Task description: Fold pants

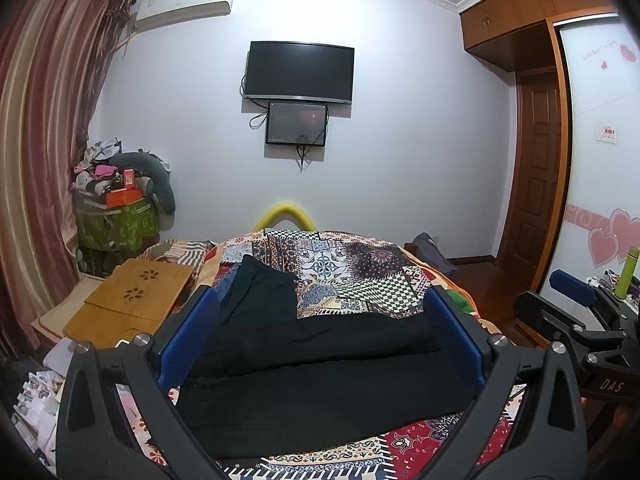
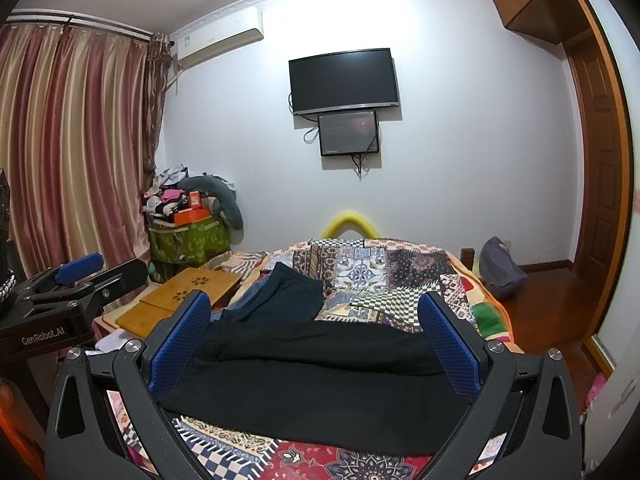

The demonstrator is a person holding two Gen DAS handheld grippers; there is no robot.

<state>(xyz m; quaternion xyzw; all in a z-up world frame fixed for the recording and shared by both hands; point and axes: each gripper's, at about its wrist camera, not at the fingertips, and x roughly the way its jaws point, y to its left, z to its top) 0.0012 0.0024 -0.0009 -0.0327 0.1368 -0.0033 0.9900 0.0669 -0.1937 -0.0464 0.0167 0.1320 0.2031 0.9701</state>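
Left gripper (image 1: 320, 336), right gripper (image 2: 316, 338): fingers wide apart, holding nothing, hovering at the bed's (image 1: 360, 268) near edge. Black pants (image 1: 320, 376): laid crosswise along that edge, seemingly folded once already. Beyond, toward the left edge: a second dark garment (image 1: 260, 292). Step: approach; next, grasp one end.

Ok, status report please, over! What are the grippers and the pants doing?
Both hand-held grippers open, left, right, holding nothing. Black pants lie across patchwork bedspread, untouched. Another dark garment lies behind the pants.
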